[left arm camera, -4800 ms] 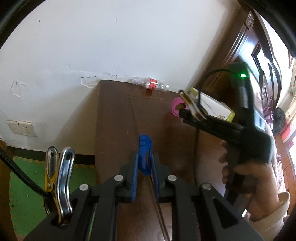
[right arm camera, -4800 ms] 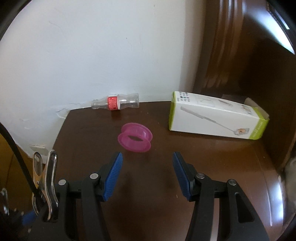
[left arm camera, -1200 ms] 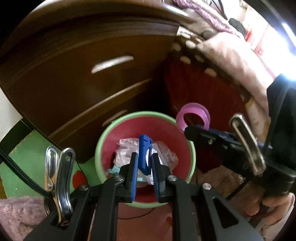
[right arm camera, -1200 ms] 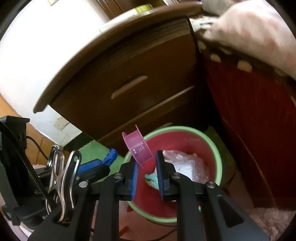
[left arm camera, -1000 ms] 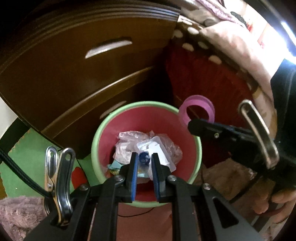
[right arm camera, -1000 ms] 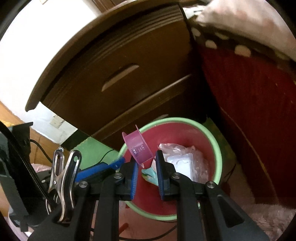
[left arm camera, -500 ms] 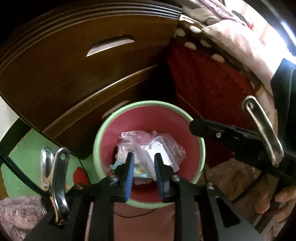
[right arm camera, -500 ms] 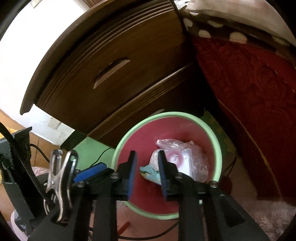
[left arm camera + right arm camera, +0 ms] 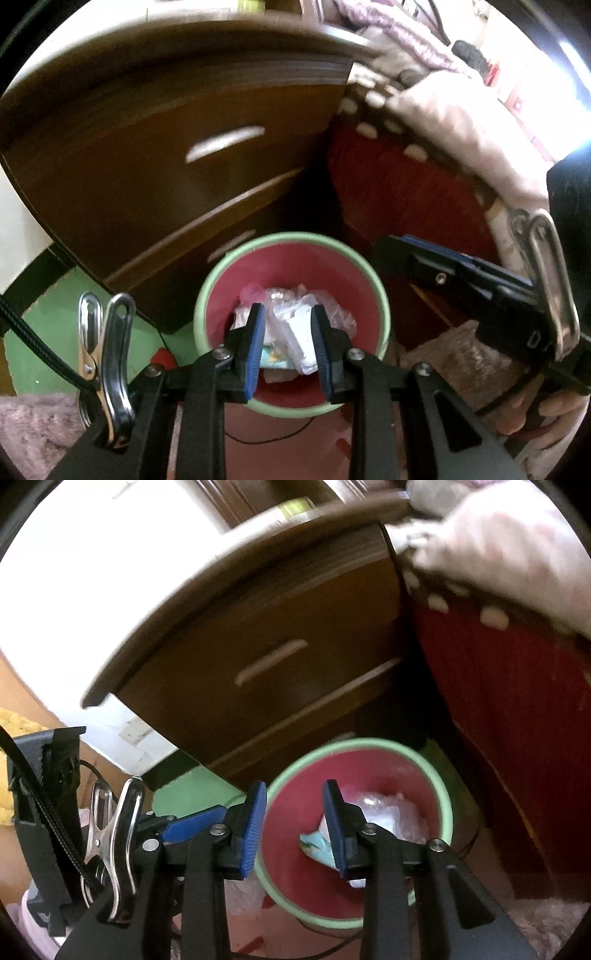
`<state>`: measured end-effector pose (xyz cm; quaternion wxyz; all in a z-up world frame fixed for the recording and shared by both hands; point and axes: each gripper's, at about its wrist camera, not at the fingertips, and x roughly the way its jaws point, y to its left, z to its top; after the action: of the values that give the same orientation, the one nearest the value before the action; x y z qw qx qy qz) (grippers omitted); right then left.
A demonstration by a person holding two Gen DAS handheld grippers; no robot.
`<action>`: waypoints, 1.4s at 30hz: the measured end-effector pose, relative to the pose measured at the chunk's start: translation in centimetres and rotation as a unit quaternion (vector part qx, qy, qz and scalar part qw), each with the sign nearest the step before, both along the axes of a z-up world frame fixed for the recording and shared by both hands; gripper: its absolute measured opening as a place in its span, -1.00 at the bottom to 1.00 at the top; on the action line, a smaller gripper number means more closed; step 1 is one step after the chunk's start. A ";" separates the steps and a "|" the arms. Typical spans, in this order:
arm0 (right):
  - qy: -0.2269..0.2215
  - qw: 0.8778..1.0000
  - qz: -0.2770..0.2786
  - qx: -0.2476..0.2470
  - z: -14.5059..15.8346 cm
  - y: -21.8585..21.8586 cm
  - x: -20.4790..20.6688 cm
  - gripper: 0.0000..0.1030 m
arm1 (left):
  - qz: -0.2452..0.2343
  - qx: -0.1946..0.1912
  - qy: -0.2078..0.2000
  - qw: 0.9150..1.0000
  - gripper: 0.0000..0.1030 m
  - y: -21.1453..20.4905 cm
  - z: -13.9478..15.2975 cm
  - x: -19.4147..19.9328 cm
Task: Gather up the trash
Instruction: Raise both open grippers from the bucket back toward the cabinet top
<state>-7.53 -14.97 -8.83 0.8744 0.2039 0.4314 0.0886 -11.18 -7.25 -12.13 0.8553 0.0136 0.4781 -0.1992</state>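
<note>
A red bin with a pale green rim (image 9: 380,295) (image 9: 445,794) stands on the floor by the nightstand. Crumpled plastic and white packaging (image 9: 299,325) (image 9: 384,812) lie inside it, and a pink piece (image 9: 253,290) shows at the pile's far left. My left gripper (image 9: 287,343) hangs over the bin, open, nothing between its blue pads. My right gripper (image 9: 295,825) is above the bin's left rim with its jaws opening and nothing between them. The right gripper (image 9: 417,254) also shows in the left wrist view, at the right, held by a hand (image 9: 532,413).
A dark wooden nightstand (image 9: 166,177) (image 9: 258,646) with two drawers stands behind the bin. A bed with a red skirt (image 9: 399,184) (image 9: 509,709) and pink bedding (image 9: 461,122) is on the right. A green mat (image 9: 48,332), fluffy pink rug (image 9: 33,428) and a cable cover the floor.
The blue piece fell from my left gripper and the pink spool from my right one into the bin. Both grippers opened and rose a little above the bin.
</note>
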 end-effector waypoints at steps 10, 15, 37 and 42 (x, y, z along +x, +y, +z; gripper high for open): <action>-0.081 0.997 0.020 0.000 6.3 0.0 -0.9 -0.36 | 0.010 -0.021 -0.054 0.998 -0.50 1.4 6.4 -1.1; -0.110 0.993 0.027 0.014 9.6 -0.3 -1.0 -0.36 | 0.029 -0.036 -0.066 0.997 -0.50 3.1 9.4 -0.6; -0.184 0.980 0.046 -0.060 23.5 -2.2 3.7 -0.19 | 0.086 -0.033 -0.172 0.981 -0.27 6.6 25.1 5.0; -0.186 0.979 0.038 -0.072 25.7 -3.4 6.2 -0.07 | 0.093 -0.018 -0.182 0.979 0.01 6.7 27.8 7.7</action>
<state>-1.31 -18.38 16.82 0.9476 0.1040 0.2740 0.1270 -3.51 -0.51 15.71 0.9430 -0.0106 0.3094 -0.1217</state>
